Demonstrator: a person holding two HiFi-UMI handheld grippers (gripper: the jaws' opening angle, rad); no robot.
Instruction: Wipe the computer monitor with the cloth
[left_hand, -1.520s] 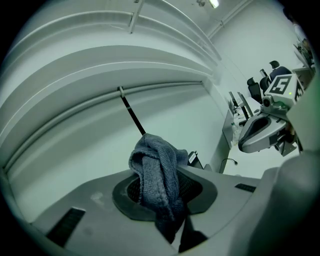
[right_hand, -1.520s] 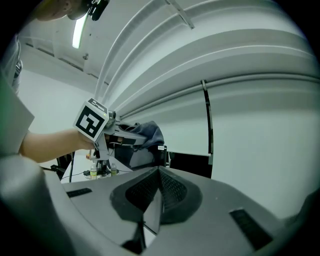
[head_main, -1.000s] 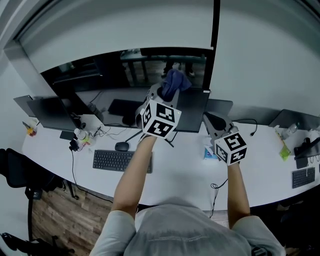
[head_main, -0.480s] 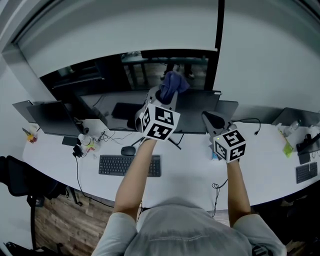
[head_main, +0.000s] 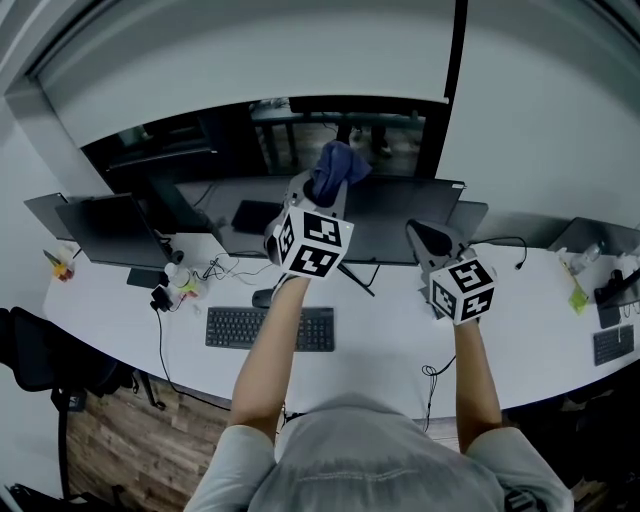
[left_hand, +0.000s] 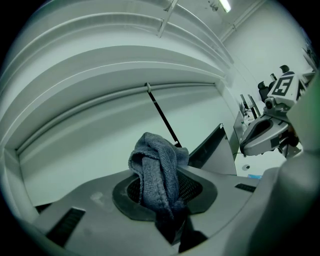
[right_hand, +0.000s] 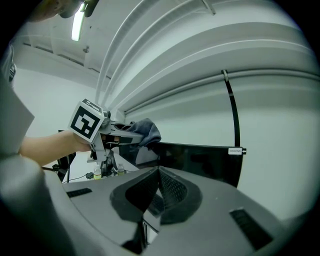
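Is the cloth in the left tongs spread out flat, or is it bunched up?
Bunched up. The cloth stands as a crumpled, twisted wad, pinched between the shut jaws of the left tongs.

Head view looks steeply down from above the person (head_main: 350, 450) onto the tabletop (head_main: 380, 335) and monitor (head_main: 400, 222). Left gripper view rides close behind its jaws, aimed up the wall (left_hand: 100, 125), with the right tongs (left_hand: 250, 142) at its right edge. Right gripper view faces the same monitor close up, left tongs (right_hand: 134, 132) at left.
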